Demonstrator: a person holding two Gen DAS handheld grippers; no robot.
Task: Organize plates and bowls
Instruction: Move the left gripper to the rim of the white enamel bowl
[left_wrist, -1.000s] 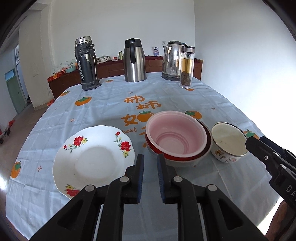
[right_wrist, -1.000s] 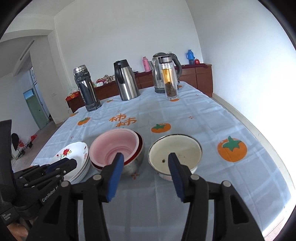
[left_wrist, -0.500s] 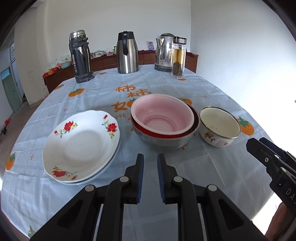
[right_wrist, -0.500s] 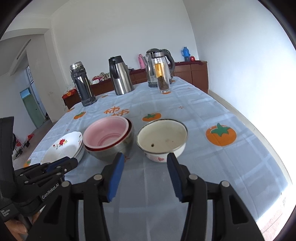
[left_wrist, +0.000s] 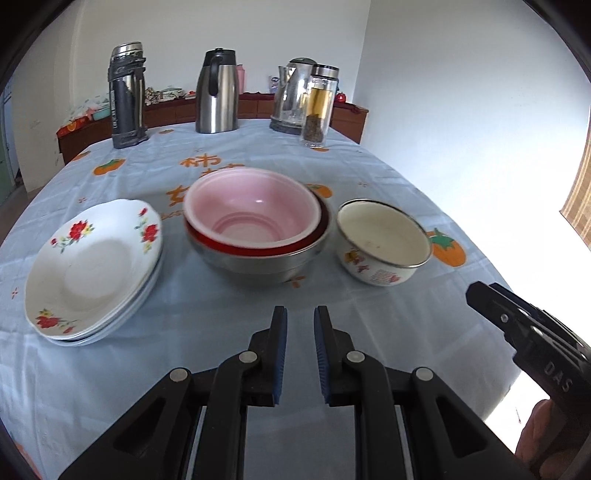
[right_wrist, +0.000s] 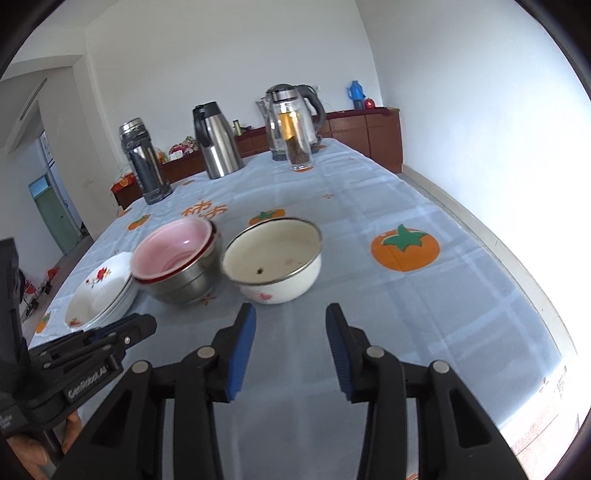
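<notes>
A stack of white floral plates (left_wrist: 88, 269) (right_wrist: 99, 291) lies at the left of the table. A pink bowl (left_wrist: 251, 210) (right_wrist: 170, 251) sits nested in a red bowl inside a steel bowl (left_wrist: 258, 258) (right_wrist: 184, 284) at the middle. A white enamel bowl (left_wrist: 382, 242) (right_wrist: 273, 258) stands alone to their right. My left gripper (left_wrist: 300, 314) hovers empty in front of the steel bowl, its jaws nearly closed with a narrow gap. My right gripper (right_wrist: 290, 314) is open and empty, just in front of the enamel bowl.
At the far end of the table (left_wrist: 236, 317) stand a dark thermos (left_wrist: 125, 96), a steel carafe (left_wrist: 217, 92), a kettle (left_wrist: 291, 99) and a glass tea bottle (left_wrist: 317, 107). A wooden sideboard (right_wrist: 365, 129) runs along the back wall. The table edge falls away at right.
Both grippers have pulled back and lowered toward the table's near side; the dishes look farther off and are seen more from the side. Neither gripper's jaws changed.
</notes>
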